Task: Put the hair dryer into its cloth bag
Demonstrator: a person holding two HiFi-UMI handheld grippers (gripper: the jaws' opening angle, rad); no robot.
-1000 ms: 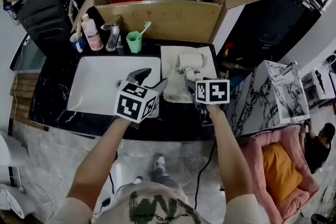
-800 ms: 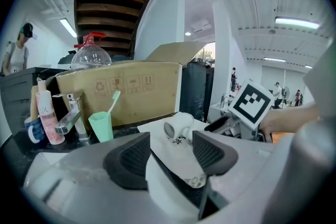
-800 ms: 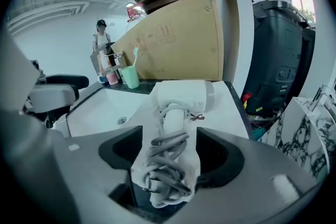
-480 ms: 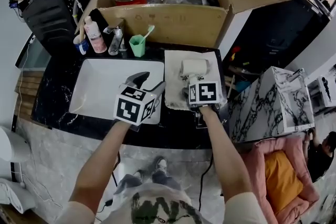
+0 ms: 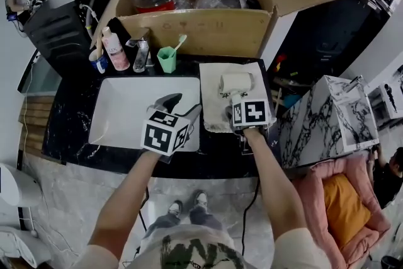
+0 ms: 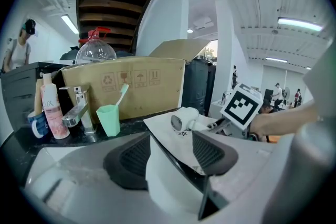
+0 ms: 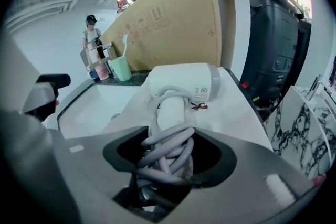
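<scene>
The white hair dryer (image 5: 236, 82) lies on its flat cream cloth bag (image 5: 213, 97) on the black counter, right of the sink. Its cord is wound round the handle. My right gripper (image 5: 232, 107) reaches down over that handle; in the right gripper view the dryer (image 7: 181, 81) fills the middle and the jaws (image 7: 168, 152) have just been closing and now press on the cord-wrapped handle. My left gripper (image 5: 182, 105) hovers over the sink's right edge, open and empty. From the left gripper view (image 6: 173, 157) the dryer (image 6: 184, 119) and bag (image 6: 168, 136) lie ahead to the right.
A white rectangular sink (image 5: 119, 104) sits left of the bag. Behind it stand a faucet (image 5: 141, 50), a green cup with a toothbrush (image 5: 167, 58) and a pink bottle (image 5: 115, 50). A large open cardboard box (image 5: 201, 25) walls the back. A marble block (image 5: 327, 116) stands right.
My right gripper has come down over the dryer's handle and its jaws now hold the wound cord. The left gripper has hardly moved.
</scene>
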